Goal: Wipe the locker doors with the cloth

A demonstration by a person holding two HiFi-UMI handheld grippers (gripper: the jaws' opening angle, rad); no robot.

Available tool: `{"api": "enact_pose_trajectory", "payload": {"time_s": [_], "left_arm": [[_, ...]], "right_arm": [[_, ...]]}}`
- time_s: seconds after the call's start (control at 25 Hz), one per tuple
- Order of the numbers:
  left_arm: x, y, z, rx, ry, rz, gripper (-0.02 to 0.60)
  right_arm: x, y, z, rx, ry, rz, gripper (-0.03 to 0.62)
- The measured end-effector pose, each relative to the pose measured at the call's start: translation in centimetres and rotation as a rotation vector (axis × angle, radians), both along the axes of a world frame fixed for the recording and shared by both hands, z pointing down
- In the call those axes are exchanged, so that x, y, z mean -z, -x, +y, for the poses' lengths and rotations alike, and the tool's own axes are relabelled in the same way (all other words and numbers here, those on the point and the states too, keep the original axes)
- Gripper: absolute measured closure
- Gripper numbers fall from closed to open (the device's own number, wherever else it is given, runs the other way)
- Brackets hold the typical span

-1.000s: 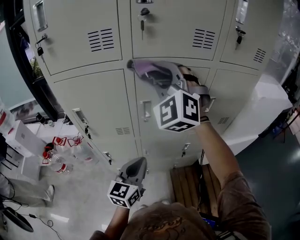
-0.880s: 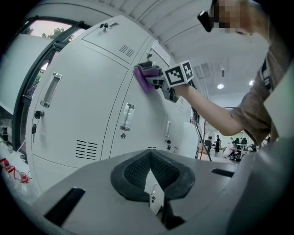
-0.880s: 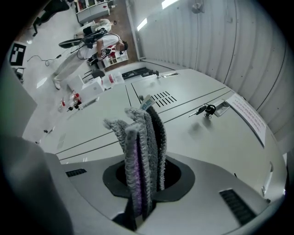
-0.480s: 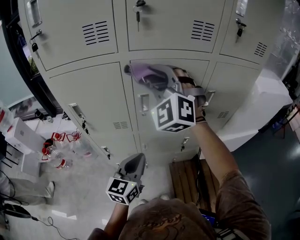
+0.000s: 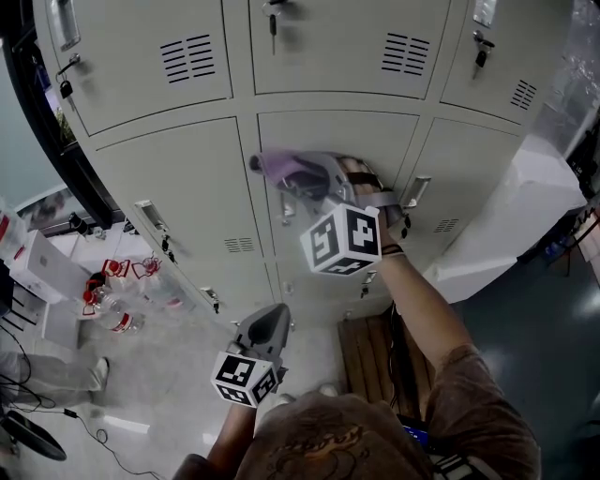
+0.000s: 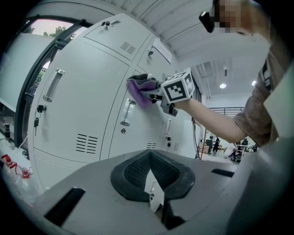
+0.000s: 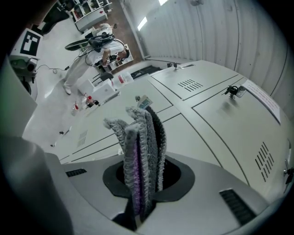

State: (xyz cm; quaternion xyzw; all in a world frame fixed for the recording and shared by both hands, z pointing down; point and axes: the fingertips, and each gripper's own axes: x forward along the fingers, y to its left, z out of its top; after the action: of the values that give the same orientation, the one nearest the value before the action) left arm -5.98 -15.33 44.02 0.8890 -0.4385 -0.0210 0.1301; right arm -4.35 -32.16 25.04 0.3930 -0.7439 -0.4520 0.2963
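Note:
Pale grey locker doors (image 5: 187, 178) fill the head view. My right gripper (image 5: 302, 172) is shut on a purple and grey cloth (image 5: 279, 166) and presses it flat on the middle door (image 5: 337, 136), just above that door's handle (image 5: 287, 208). From the left gripper view, the cloth (image 6: 139, 87) sits on the door beside the handle (image 6: 127, 112). The right gripper view has the folded cloth (image 7: 140, 151) standing up between the jaws, close to the door (image 7: 202, 137). My left gripper (image 5: 270, 328) hangs low, away from the lockers, shut with nothing in it.
Keys hang in the upper doors' locks (image 5: 272, 21), (image 5: 481, 54). A wooden bench (image 5: 370, 361) stands at the lockers' foot. Bottles (image 5: 112, 314) and white boxes (image 5: 37, 281) lie on the floor at left. A white-covered bulk (image 5: 516, 211) stands at right.
My right gripper has slid the cloth down the middle door, from near its top edge toward the handle. The left gripper has barely moved.

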Motion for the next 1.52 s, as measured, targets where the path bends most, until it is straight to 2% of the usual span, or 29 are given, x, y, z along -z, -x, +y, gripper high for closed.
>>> {"api": "enact_pose_trajectory", "payload": {"time_s": [0.64,1.16,1.52], "left_arm": [[-0.7,0.0,0.3,0.011,0.021,-0.010,0.578],[-1.3,1.1,0.6,0.055,0.037,-0.019,0.578],[-1.8,1.9,0.9,0.082,0.051,-0.026,0.578]], "right_arm": [[-7.4,0.0,0.1,0.017,0.101,0.040,0.543],[-16.3,-0.2,0.0,0.006,0.196,0.081,0.543],[-24.2,-0.4,-0.1,-0.012,0.315,0.148,0.543]]}}
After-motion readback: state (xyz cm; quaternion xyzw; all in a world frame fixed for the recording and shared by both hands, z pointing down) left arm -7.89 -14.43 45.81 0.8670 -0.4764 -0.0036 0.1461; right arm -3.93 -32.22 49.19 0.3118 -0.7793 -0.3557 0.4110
